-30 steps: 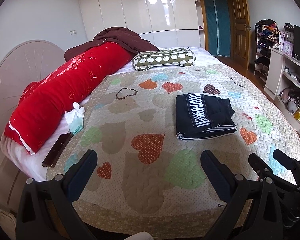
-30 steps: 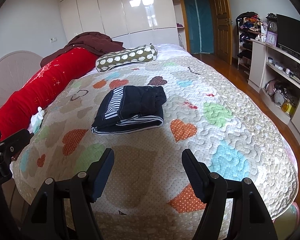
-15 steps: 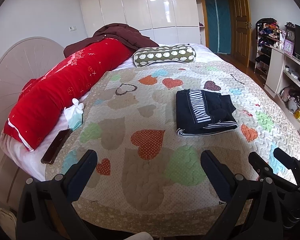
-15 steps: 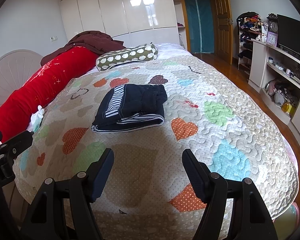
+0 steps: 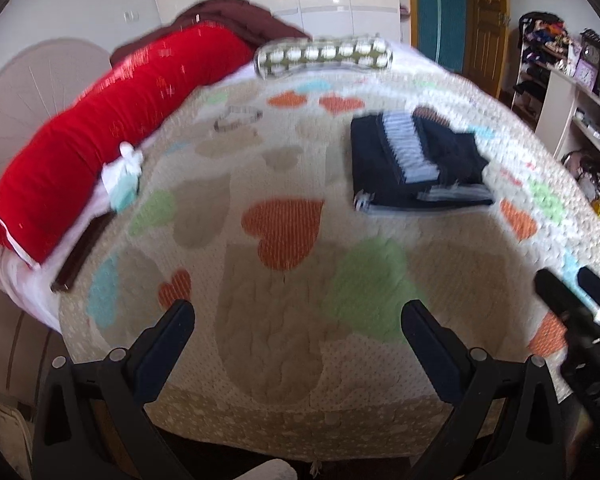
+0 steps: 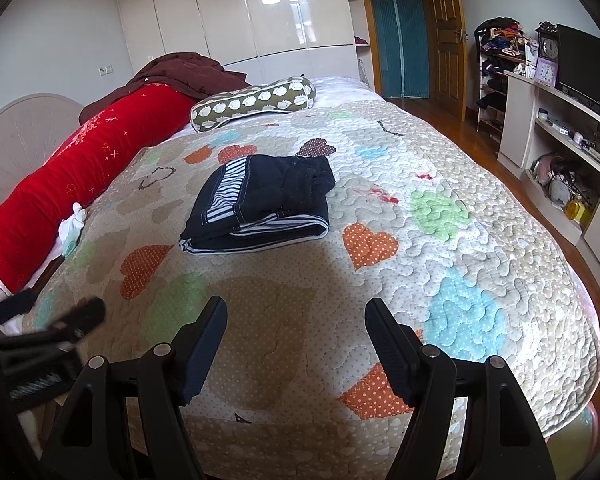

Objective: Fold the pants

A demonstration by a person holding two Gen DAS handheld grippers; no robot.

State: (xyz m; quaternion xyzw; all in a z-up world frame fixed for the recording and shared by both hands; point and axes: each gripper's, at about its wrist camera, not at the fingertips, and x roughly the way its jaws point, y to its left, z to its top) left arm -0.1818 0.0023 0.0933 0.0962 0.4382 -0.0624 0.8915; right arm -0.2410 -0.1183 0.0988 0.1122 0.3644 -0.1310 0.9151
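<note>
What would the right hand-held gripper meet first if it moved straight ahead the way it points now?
Probably the quilt: the open right hand-held gripper looks down along the bed. The folded pants lie farther on, slightly left; depth is unclear.

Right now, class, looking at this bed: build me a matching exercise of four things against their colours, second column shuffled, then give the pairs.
Things:
1. folded pants
2. long bolster
3. spotted pillow
4. crumpled blanket

Colours:
A. olive green with white spots
B. maroon
C. navy with a striped band
D. bright red

Pairs: 1-C, 2-D, 3-A, 4-B
</note>
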